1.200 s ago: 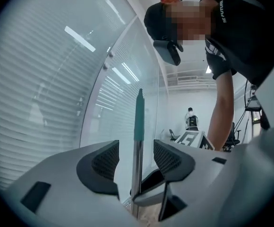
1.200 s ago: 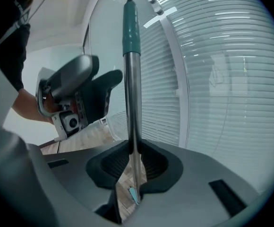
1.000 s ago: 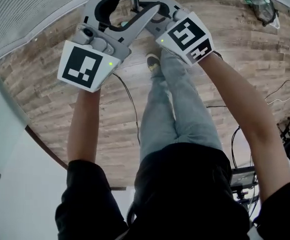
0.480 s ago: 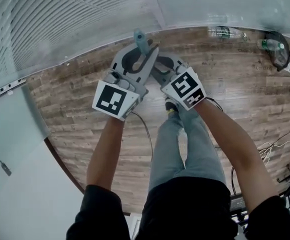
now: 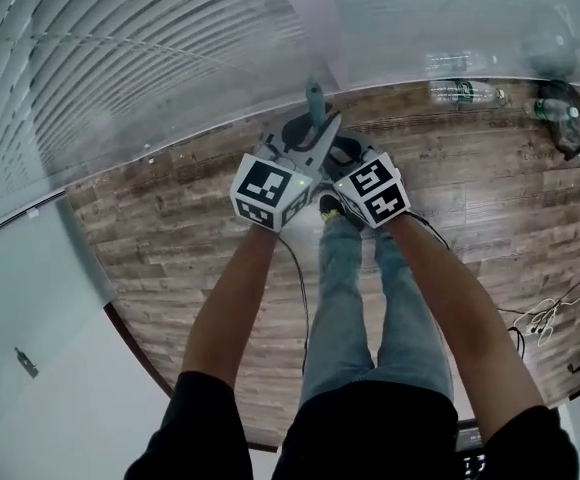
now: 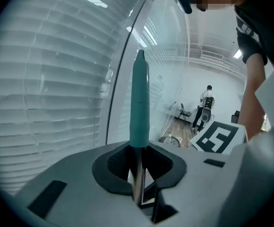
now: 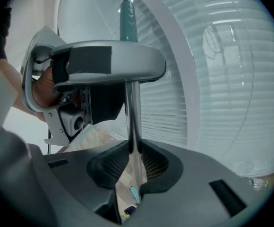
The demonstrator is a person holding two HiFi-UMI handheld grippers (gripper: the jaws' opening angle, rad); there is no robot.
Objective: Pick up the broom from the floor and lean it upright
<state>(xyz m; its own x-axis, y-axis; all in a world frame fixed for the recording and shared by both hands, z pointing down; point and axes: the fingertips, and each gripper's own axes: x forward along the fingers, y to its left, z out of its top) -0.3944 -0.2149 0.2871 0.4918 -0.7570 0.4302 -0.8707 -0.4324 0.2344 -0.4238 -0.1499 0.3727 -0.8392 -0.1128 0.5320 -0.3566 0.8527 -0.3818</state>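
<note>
Both arms are reaching straight out ahead, and the left gripper (image 5: pixel 308 146) and right gripper (image 5: pixel 342 156) are sitting side by side, marker cubes facing up. The left one's jaws have just been closing, and now they are clamping the broom handle (image 6: pixel 138 183), which is running up between them. The right gripper's pads are pinching the same metal shaft, lower down, with the left gripper sitting above it in the right gripper view. The handle is standing upright, and its teal grip (image 5: pixel 315 103) is poking up above the left jaws.

Dead ahead, the glass wall (image 5: pixel 150 58) with its blinds is closing off the space, and a white post (image 5: pixel 305 8) is rising just behind the grip. Whether the handle is touching it, I cannot tell. The wooden floor (image 5: pixel 170 248) is lying bare on the left. To the right, bottles (image 5: pixel 467 92) are lying along the wall's foot, well apart from the grippers, and cables (image 5: pixel 545 313) are trailing near the right edge.
</note>
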